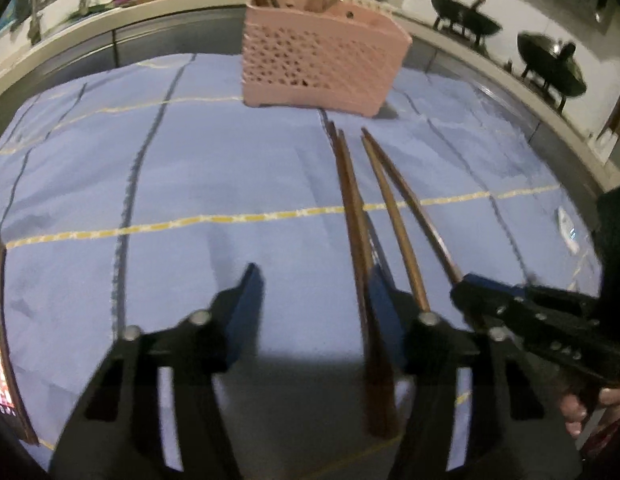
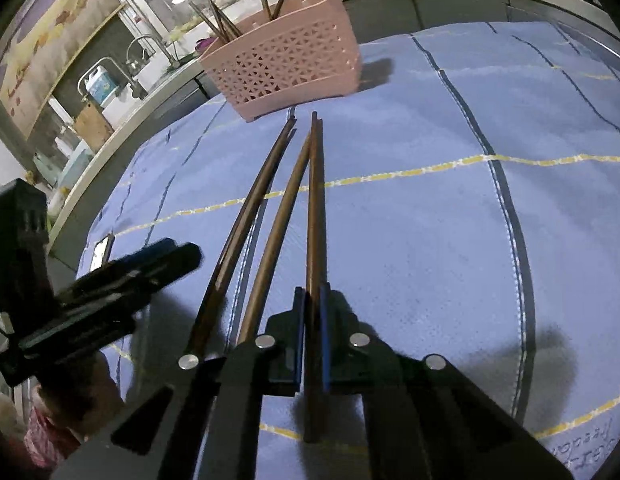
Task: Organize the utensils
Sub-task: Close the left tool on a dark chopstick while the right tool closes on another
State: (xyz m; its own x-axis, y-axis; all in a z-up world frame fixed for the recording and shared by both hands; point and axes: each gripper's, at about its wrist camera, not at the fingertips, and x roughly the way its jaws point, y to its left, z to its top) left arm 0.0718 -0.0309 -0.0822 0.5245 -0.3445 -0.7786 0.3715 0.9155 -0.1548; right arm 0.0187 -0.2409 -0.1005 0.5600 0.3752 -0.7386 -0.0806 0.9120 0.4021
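Observation:
A pink perforated basket (image 1: 318, 64) (image 2: 286, 60) stands at the far side of the blue cloth with several chopsticks upright in it. More brown chopsticks lie on the cloth, pointing at the basket. My right gripper (image 2: 312, 300) (image 1: 466, 284) is shut on the near part of the rightmost chopstick (image 2: 315, 208) (image 1: 414, 208). A single chopstick (image 2: 278, 220) (image 1: 394, 220) lies just left of it. My left gripper (image 1: 314, 284) (image 2: 182, 256) is open, and a pair of chopsticks (image 1: 350, 208) (image 2: 238, 236) runs between its jaws, close along the right finger.
The blue cloth (image 1: 190, 184) (image 2: 430, 240) with yellow and dark lines covers the table. A grey counter edge curves behind it, with two dark woks (image 1: 466, 20) at the right and a faucet (image 2: 142, 52) at the left. A person's hand (image 1: 582, 412) holds the right gripper.

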